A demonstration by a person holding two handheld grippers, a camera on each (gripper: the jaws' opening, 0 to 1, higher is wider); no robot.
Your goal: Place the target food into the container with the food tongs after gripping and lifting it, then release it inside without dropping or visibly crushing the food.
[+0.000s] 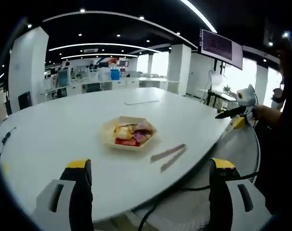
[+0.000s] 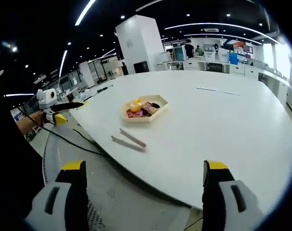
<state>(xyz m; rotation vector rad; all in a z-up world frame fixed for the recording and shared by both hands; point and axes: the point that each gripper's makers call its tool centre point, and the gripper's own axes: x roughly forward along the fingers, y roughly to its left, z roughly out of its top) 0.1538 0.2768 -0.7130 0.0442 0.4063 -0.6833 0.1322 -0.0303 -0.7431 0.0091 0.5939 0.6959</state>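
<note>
A beige hexagonal tray (image 1: pixel 107 131) (image 2: pixel 161 100) sits on the white round table (image 1: pixel 49 139) (image 2: pixel 222 130) and holds food pieces in yellow, red and purple. A pair of brownish food tongs (image 1: pixel 168 156) (image 2: pixel 129 139) lies flat on the table beside the tray, near the table's edge. My left gripper (image 1: pixel 150 166) is open, its yellow-tipped jaws far apart, off the table edge and short of the tongs. My right gripper (image 2: pixel 145 166) is also open with nothing between its jaws, further back from the edge. Each gripper appears in the other's view, held by a hand (image 1: pixel 239 113) (image 2: pixel 52 108).
A flat sheet of paper (image 1: pixel 142 101) (image 2: pixel 210 89) lies further across the table. A black cable (image 1: pixel 6 137) rests near one edge, and another cable (image 2: pixel 69 139) runs over the grey perforated floor. A person's dark sleeve (image 1: pixel 280 144) is close by. Columns, desks and a hanging monitor (image 1: pixel 221 47) stand behind.
</note>
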